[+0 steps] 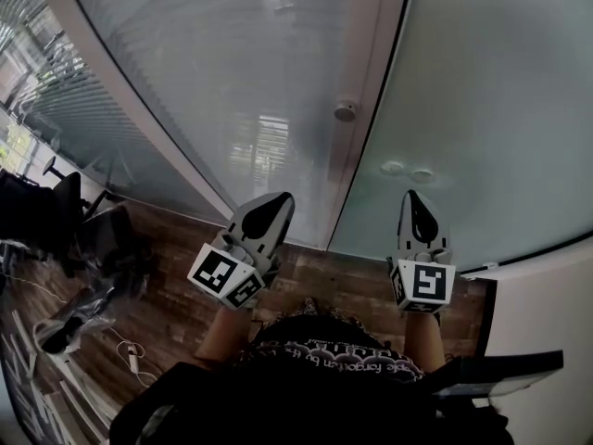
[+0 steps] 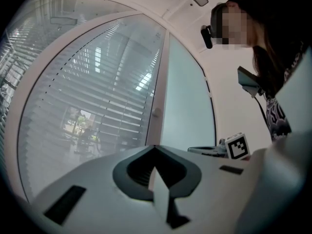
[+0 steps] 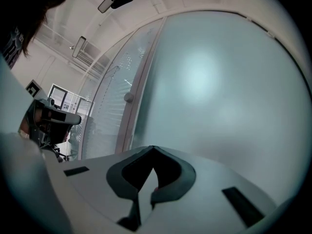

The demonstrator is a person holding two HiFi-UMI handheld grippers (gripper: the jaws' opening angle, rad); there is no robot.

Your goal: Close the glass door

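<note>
Left claw (image 1: 278,197) and right claw (image 1: 410,195) both closed, empty, facing frosted glass door (image 1: 491,109); wood floor (image 1: 176,286), chair (image 1: 51,213) at left

Office: frosted glass partition (image 1: 482,109), slatted blinds (image 1: 213,72), swivel chair (image 1: 51,207), floor cables (image 1: 130,355)

Soft daylight came through the blinds (image 2: 97,96) and the frosted glass door (image 1: 482,91), the wooden floor (image 1: 167,286) lay dim, and fisheye distortion bent every edge.

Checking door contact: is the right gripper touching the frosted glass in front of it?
Cannot tell. In the head view the right gripper overlaps the glass; no view shows contact or a gap plainly.
</note>
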